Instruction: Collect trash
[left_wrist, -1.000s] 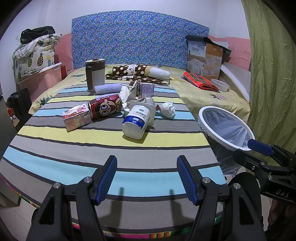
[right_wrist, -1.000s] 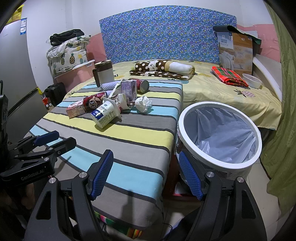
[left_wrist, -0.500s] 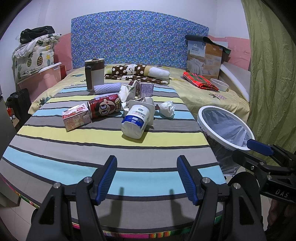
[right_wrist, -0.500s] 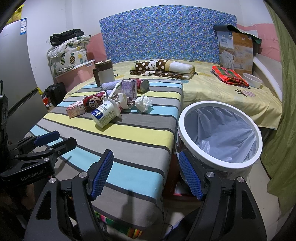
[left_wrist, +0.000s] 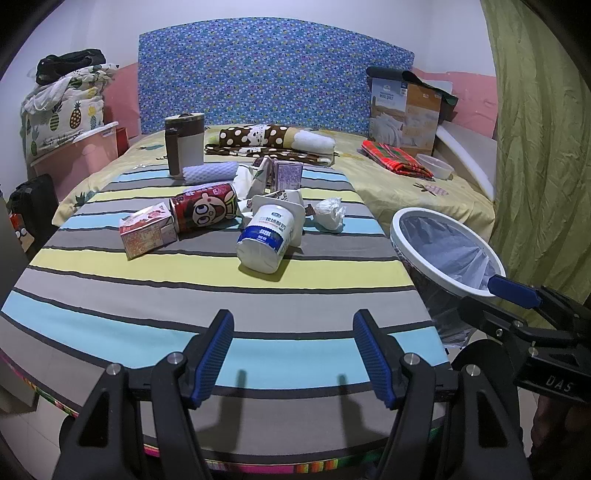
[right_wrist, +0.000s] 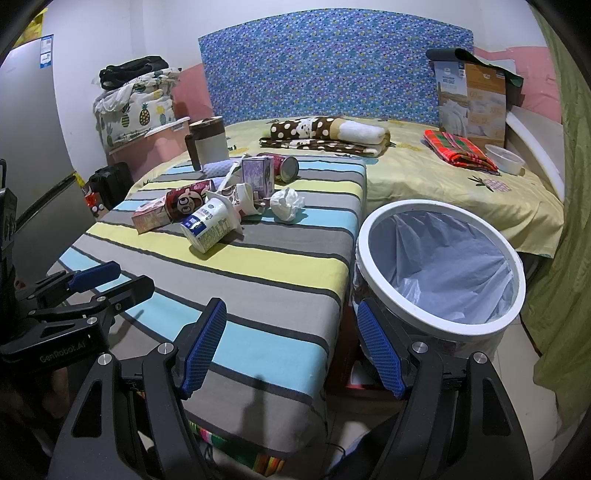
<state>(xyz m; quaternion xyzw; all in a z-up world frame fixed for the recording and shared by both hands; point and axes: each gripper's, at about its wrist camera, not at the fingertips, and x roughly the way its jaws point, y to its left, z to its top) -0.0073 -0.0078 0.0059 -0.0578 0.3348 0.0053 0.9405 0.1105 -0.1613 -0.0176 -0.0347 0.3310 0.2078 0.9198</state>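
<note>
Trash lies in a heap on the striped table (left_wrist: 221, 306): a white yogurt cup (left_wrist: 267, 236) on its side, a red cartoon can (left_wrist: 205, 210), a pink carton (left_wrist: 147, 230), a crumpled tissue (left_wrist: 328, 214) and a purple carton (left_wrist: 288, 175). The white-rimmed bin (right_wrist: 439, 266) with a blue liner stands to the table's right. My left gripper (left_wrist: 293, 354) hovers open over the table's near edge, nothing between its blue pads. My right gripper (right_wrist: 290, 347) is open too, straddling the table corner and the bin's rim, holding nothing.
A brown and white mug (left_wrist: 183, 146) and a white sponge (left_wrist: 209, 172) sit behind the trash. Beyond is a bed with a spotted blanket roll (left_wrist: 273, 138), a red plaid cloth (left_wrist: 395, 157), a bowl (left_wrist: 434, 166) and a cardboard box (left_wrist: 404, 114). Green curtain (left_wrist: 535, 147) hangs at the right.
</note>
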